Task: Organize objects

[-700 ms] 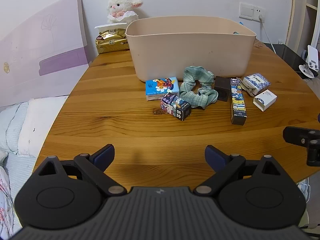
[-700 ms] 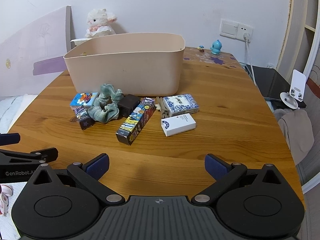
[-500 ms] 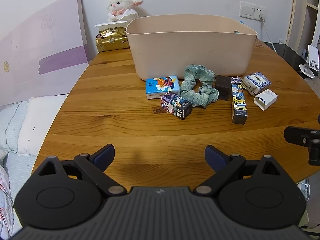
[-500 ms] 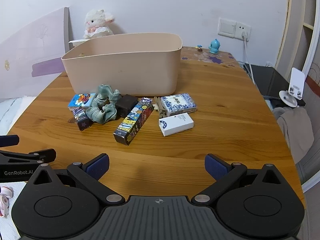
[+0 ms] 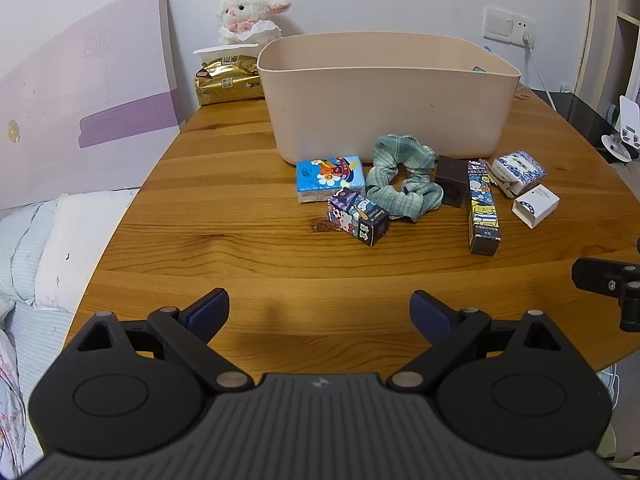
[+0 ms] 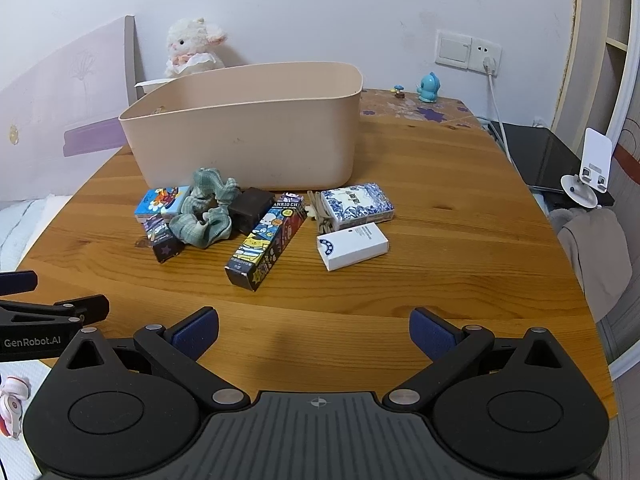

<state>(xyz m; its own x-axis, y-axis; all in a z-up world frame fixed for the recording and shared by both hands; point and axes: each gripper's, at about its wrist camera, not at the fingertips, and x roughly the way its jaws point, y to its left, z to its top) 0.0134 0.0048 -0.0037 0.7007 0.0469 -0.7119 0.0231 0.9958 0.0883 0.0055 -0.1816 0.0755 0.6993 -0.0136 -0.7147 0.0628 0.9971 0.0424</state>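
Observation:
A beige tub (image 5: 390,92) (image 6: 248,136) stands on the round wooden table (image 5: 240,248). In front of it lie a blue cartoon tissue pack (image 5: 330,178), a small dark cartoon box (image 5: 358,216), a green scrunchie (image 5: 404,184) (image 6: 206,212), a dark cube (image 5: 450,186), a long cartoon box (image 5: 483,208) (image 6: 266,240), a blue-and-white tissue pack (image 6: 356,201) and a white box (image 6: 352,246). My left gripper (image 5: 320,310) and right gripper (image 6: 314,330) are both open and empty, over the table's near edge, well short of the objects.
A plush lamb (image 5: 248,12) and a gold packet (image 5: 226,82) sit behind the tub. A purple board (image 5: 80,104) leans at the left, bedding (image 5: 40,240) below it. A wall socket with cable (image 6: 486,56), a blue figurine (image 6: 429,87) and a phone stand (image 6: 588,176) are at the right.
Both grippers have risen and drawn back slightly, so the objects sit a little lower and smaller in view. Both stay open; nothing on the table has moved.

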